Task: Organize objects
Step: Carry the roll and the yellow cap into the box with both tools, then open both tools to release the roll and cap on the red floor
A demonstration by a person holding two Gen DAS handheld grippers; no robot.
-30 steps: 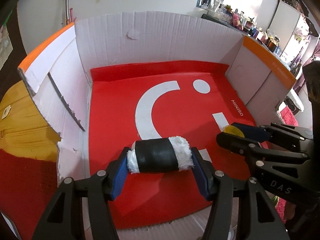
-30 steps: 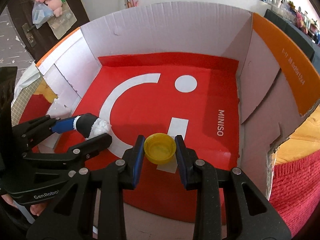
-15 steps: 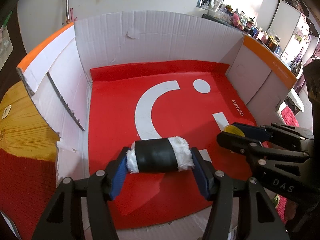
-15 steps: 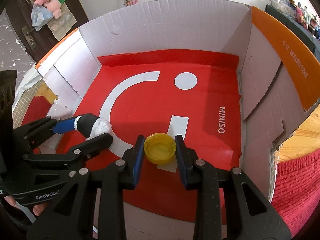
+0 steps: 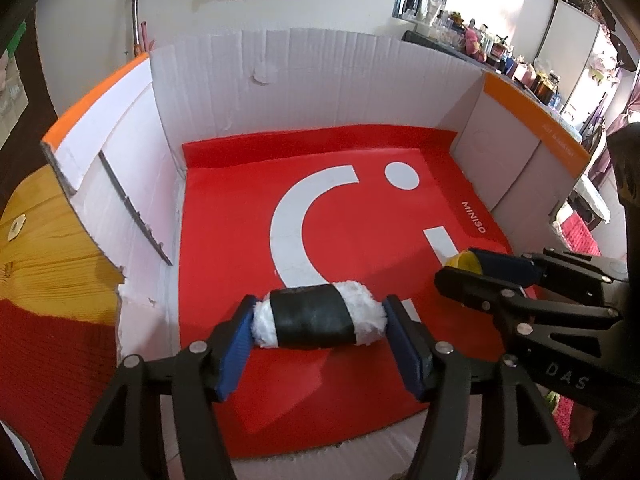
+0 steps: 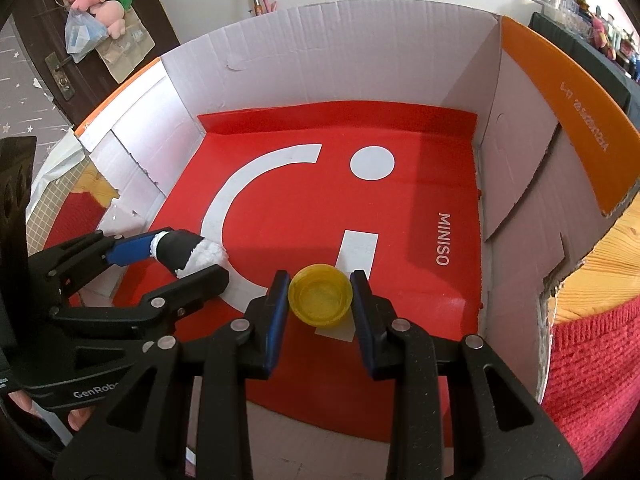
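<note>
Inside box (image 5: 320,92): left gripper (image 5: 318,334) just opening around roll (image 5: 316,316).

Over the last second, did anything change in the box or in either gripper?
The left gripper has just been opening: a small gap now shows between its right pad and the black-banded white roll, which sits between the pads in the cardboard box. The roll has not shifted. The right gripper keeps its grip on the yellow cap in the same spot.
</note>
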